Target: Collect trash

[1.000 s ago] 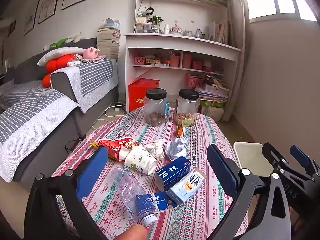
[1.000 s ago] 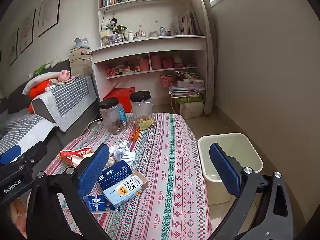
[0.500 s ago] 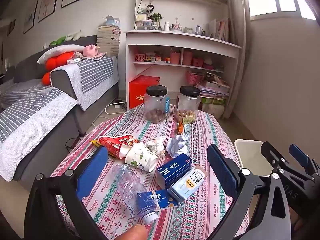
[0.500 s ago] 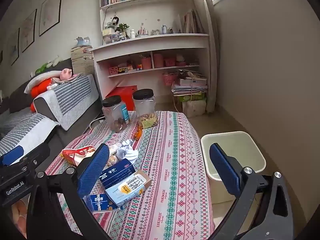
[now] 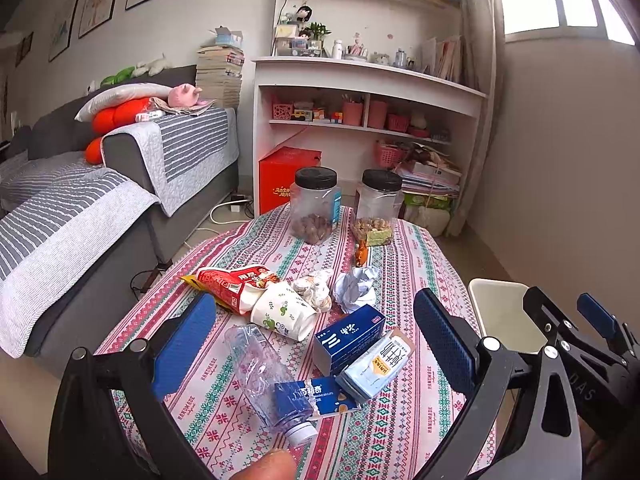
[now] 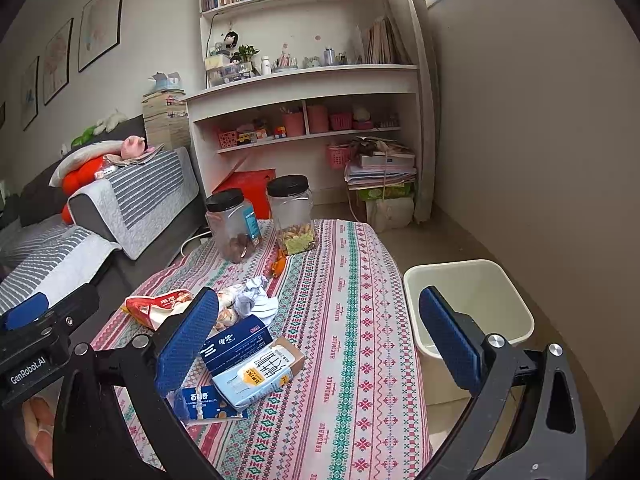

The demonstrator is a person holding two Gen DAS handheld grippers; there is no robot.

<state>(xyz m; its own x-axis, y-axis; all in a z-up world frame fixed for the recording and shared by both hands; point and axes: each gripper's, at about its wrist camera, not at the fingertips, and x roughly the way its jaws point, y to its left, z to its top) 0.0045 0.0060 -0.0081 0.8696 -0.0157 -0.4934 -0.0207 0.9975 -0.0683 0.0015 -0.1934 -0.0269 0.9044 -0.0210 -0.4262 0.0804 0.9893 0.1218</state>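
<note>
Trash lies in a heap on the patterned tablecloth: a crushed clear bottle, a paper cup on its side, a red snack bag, crumpled paper, a dark blue box and a pale carton. My left gripper hovers open above the near pile, holding nothing. My right gripper is open too, over the table's right half, with the blue box and carton by its left finger. A cream bin stands on the floor right of the table.
Two black-lidded clear jars with snacks stand at the table's far end. A grey sofa runs along the left. White shelves and a red box are behind the table. A fingertip shows at the bottom edge.
Both grippers have drifted slightly forward and tilted a little; the scene sits somewhat lower in each view. Nothing on the table has moved, and both stay open.
</note>
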